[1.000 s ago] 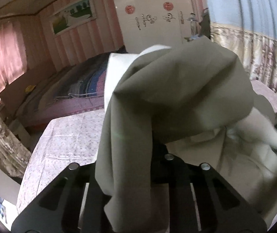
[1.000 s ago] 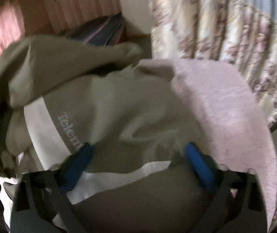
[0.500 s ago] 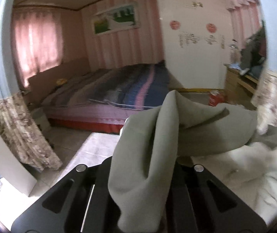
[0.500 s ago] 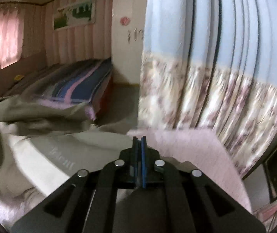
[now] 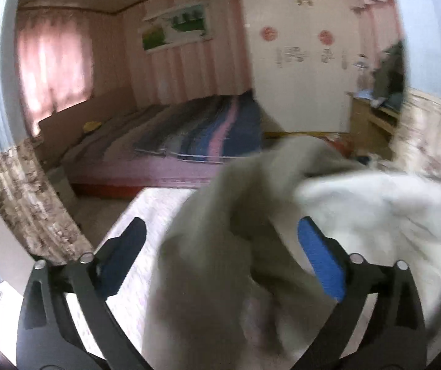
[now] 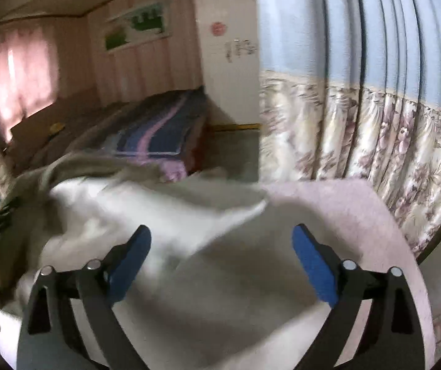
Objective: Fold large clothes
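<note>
A large garment, olive-grey (image 5: 251, 185) with a white part (image 5: 374, 209), lies bunched on a pink-covered surface (image 5: 158, 203). My left gripper (image 5: 220, 225) has its jaws opening wide. A blurred fold of the olive cloth hangs loose between the blue pads (image 5: 319, 256), and neither pad presses on it. In the right wrist view the garment (image 6: 146, 203) spreads from the left toward the middle over the pink cover (image 6: 343, 215). My right gripper (image 6: 220, 231) hovers above it with its jaws also opening. Nothing is held between its fingers.
A bed with a striped blue and pink blanket (image 5: 214, 129) stands beyond the surface's far edge. Floral curtains hang at the right (image 6: 374, 141) and at the left (image 5: 26, 200). A white wardrobe (image 5: 297, 77) and a wooden desk (image 5: 371, 114) stand at the back.
Both grippers were shut half a second ago and now stand wide open. The left one has let go of the olive fold, which is slipping down. The right one has risen.
</note>
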